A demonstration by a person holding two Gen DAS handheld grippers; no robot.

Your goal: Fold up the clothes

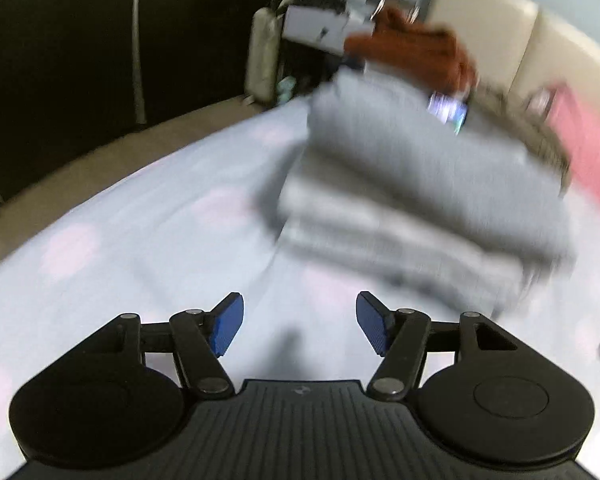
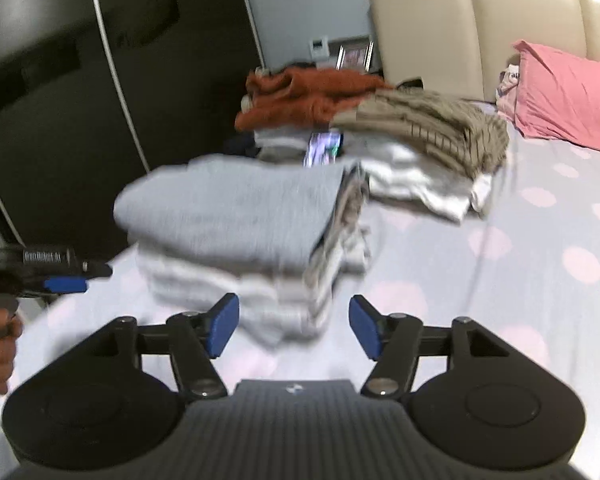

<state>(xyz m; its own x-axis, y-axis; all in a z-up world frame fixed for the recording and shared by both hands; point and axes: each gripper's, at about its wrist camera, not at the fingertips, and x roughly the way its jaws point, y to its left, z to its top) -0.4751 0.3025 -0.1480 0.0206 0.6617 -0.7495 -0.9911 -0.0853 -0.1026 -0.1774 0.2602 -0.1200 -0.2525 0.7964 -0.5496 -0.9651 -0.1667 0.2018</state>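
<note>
Right wrist view: right tongs (image 2: 294, 326) gape wide, empty; folded grey stack (image 2: 236, 216) on bed (image 2: 500, 280) at 12 o'clock. Left tongs (image 1: 300, 322) likewise wide, empty; stack at 1 o'clock.

a bedroom in a home: a bed (image 2: 540, 240) under a pale sheet with pink dots, a padded cream headboard (image 2: 480, 28), a pink pillow (image 2: 568, 96), dark sliding wardrobe doors (image 2: 60, 100) alongside, and stacks of folded clothes (image 2: 240, 216) piled on the mattress.
</note>
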